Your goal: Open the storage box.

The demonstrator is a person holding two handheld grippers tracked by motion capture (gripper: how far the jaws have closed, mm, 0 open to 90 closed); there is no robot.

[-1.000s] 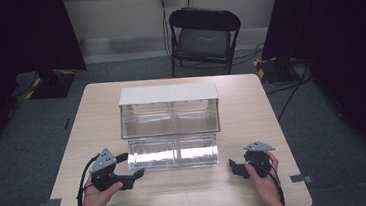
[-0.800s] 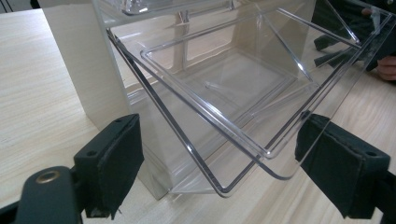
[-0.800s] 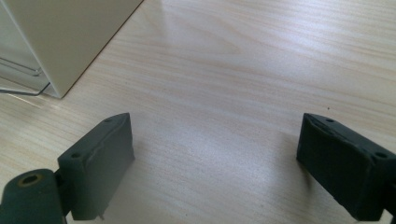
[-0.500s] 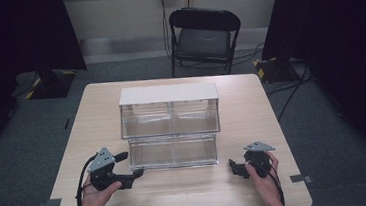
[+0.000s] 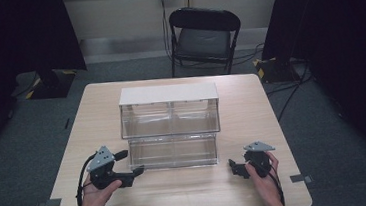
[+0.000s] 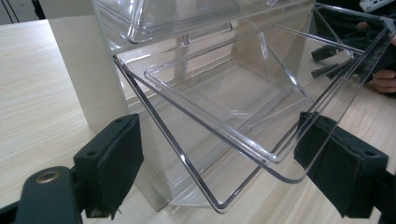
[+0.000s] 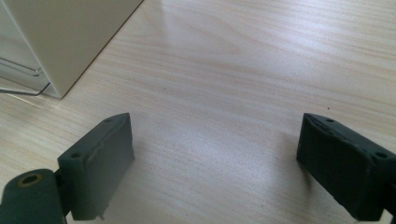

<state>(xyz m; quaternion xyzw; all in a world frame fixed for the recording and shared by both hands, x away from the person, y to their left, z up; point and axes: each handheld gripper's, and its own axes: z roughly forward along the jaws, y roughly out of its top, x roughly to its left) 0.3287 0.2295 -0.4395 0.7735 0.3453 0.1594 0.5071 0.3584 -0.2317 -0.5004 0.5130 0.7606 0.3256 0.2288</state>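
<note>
At desk (image 5: pixel 179 198) centre: cabinet (image 5: pixel 167 93) with white top and side walls, clear bins in an upper and a lower row. Lower bin (image 5: pixel 172 151) tipped forward, front rim out past the upper row and close above the desk. Seen through the clear wall in the left gripper view, bin apparently empty. Left gripper (image 5: pixel 130 163) at the left front corner of the lower bin, jaws spread wide, one on each side of the protruding rim, not clamped on it. Contact between pads and rim: cannot tell. Right gripper (image 5: pixel 234 167) low over bare desk, near the right front corner of the cabinet, apart from the bin, jaws spread wide with nothing between them. Status, as judged: lower bin opened, fully or nearly so. Upper row shut. No loose item on the desk for loading. Remaining, as judged: either close the jaws on the rim and tip the bin back into the cabinet, or draw the left gripper clear and leave the bin open. Keep the right gripper free to steady the cabinet at its right wall.
</note>
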